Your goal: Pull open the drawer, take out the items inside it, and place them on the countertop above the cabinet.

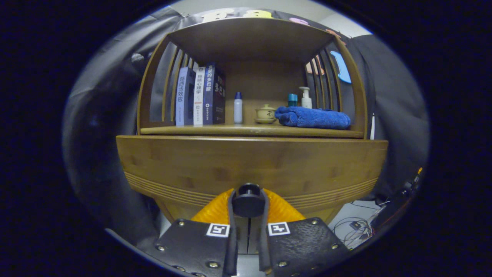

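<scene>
Gripper view has my tongs (248, 204) closed in narrow around the round dark knob (248, 200) on the drawer front (251, 165), one finger pressing on each side of it. So I have hold of the handle, and that puts me at the very first step: pulling the drawer open.

That drawer front looks flush with the wooden cabinet (153, 96), so I judge it is not yet drawn out, and whatever lies inside is hidden from me. The countertop (250, 130) where the items must end up sits just above the drawer. It already carries a row of books (200, 96), a small white bottle (238, 107), a little lidded cup (265, 113), a folded blue towel (313, 117) and two more bottles (300, 98) behind the towel.

Next I should pull straight back toward myself, level and steady, keeping my squeeze firm so the round knob does not slip out between the fingers. Free room on the top seems to lie between the white bottle and the books, or along the front edge.
</scene>
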A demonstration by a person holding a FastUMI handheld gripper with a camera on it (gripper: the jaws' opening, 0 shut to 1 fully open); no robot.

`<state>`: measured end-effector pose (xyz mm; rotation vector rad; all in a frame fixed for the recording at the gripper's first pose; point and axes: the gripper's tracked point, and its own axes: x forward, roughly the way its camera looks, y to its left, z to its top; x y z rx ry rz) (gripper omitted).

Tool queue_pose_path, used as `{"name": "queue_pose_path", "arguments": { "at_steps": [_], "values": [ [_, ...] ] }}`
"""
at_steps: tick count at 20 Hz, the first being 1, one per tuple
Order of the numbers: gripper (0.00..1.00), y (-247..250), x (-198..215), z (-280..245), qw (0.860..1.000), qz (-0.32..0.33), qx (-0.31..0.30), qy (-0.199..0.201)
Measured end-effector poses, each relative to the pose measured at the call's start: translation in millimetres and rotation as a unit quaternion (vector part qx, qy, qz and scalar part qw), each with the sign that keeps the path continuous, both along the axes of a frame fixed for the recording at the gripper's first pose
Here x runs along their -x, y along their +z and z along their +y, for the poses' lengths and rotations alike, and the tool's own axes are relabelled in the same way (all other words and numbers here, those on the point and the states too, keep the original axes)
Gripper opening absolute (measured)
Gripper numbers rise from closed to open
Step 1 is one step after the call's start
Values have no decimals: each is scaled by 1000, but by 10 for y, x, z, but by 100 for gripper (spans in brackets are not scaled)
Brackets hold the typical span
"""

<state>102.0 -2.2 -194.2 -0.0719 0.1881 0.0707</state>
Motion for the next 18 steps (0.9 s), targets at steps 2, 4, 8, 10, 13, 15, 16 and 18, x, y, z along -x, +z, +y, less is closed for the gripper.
{"name": "queue_pose_path", "arguments": {
  "at_steps": [2,4,8,10,13,15,16,18],
  "values": [
    [22,0,116,-1,1000,5,-1,2],
    [22,5,339,-21,1000,8,-4,2],
    [22,-39,680,-48,1000,17,3,0],
    [22,-42,811,-39,1000,20,-1,2],
    [22,-64,955,-48,1000,24,2,-2],
    [22,-71,999,-47,1000,26,1,-4],
    [22,-85,1021,-51,1000,27,3,-3],
    [22,-82,1021,-44,1000,25,8,-1]
  ]
}}
